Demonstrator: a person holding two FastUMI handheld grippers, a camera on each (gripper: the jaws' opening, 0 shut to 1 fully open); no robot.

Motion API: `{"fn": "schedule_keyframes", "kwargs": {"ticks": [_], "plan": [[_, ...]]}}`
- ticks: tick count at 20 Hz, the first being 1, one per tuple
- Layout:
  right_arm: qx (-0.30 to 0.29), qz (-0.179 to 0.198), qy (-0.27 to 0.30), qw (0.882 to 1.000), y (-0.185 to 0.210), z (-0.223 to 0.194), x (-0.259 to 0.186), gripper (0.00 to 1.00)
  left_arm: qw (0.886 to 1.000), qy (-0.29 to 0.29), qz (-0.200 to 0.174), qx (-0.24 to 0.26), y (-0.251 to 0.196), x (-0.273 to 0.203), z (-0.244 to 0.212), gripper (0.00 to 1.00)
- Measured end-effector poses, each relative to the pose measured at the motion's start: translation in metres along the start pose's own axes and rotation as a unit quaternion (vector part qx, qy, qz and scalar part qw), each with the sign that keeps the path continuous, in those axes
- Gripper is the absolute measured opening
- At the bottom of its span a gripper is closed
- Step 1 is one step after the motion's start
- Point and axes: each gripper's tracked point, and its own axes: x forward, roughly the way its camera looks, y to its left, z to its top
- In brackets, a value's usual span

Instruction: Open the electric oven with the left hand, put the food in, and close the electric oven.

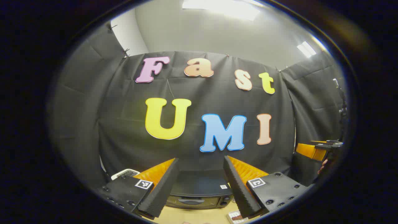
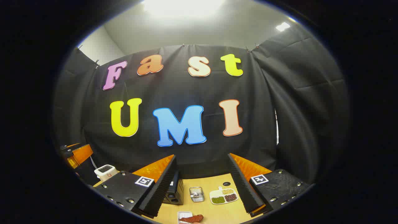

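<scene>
The black electric oven (image 1: 196,191) stands on the wooden table, door closed, its handle (image 1: 191,201) low in the left gripper view between my fingers. My left gripper (image 1: 201,159) hangs open above and in front of it, holding nothing. In the right gripper view the oven's side (image 2: 174,190) peeks past my left finger. A reddish-brown piece of food (image 2: 192,218) lies on a small white tray (image 2: 183,214) at the bottom edge. My right gripper (image 2: 201,155) is open and holds nothing, well above the table. The tray's corner (image 1: 236,217) also appears under the left gripper.
A white toaster (image 2: 105,171) stands at the table's left, also seen as the toaster (image 1: 124,173). A small wire basket (image 2: 196,193) and a white dish of beans (image 2: 214,193) sit right of the oven. The other gripper (image 1: 317,151) is at the far right; the left one (image 2: 76,154) is at the far left.
</scene>
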Motion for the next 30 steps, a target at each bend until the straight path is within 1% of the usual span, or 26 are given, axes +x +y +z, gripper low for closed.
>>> {"fn": "schedule_keyframes", "kwargs": {"ticks": [7, 17, 20, 25, 26, 27, 28, 29, 30], "plan": [[-0.003, 0.008, 0.014, 1.0, -0.002, -0.011, -0.004, 0.98, 1.0, 0.009, 0.0, 0.001, -0.006, -0.003, -0.005, 0.98], [0.003, 0.014, 0.019, 1.0, -0.006, -0.017, 0.0, 0.98, 1.0, 0.013, 0.014, 0.01, 0.0, -0.003, -0.01, 0.98], [0.01, 0.013, 0.025, 1.0, -0.004, -0.022, 0.002, 0.98, 0.999, 0.036, 0.013, 0.015, 0.003, 0.001, -0.028, 0.96], [0.01, 0.012, 0.029, 0.999, -0.002, -0.026, 0.001, 0.98, 0.996, 0.089, 0.012, 0.002, 0.01, 0.022, -0.082, 0.92], [0.007, 0.011, 0.029, 0.999, -0.003, -0.028, 0.001, 0.98, 0.995, 0.101, 0.01, 0.003, 0.01, 0.028, -0.094, 0.93], [0.004, 0.009, 0.03, 1.0, -0.004, -0.028, 0.0, 0.98, 0.993, 0.114, 0.008, 0.008, 0.009, 0.035, -0.106, 0.98], [0.001, 0.007, 0.031, 1.0, -0.005, -0.03, -0.001, 0.98, 0.992, 0.125, 0.006, 0.014, 0.009, 0.04, -0.119, 0.98], [0.0, 0.005, 0.032, 0.999, -0.007, -0.03, -0.002, 0.98, 0.99, 0.137, 0.004, 0.017, 0.009, 0.045, -0.13, 0.93], [-0.002, 0.003, 0.034, 0.999, -0.009, -0.032, -0.004, 0.98, 0.989, 0.146, 0.002, 0.019, 0.009, 0.049, -0.142, 0.98]]}}
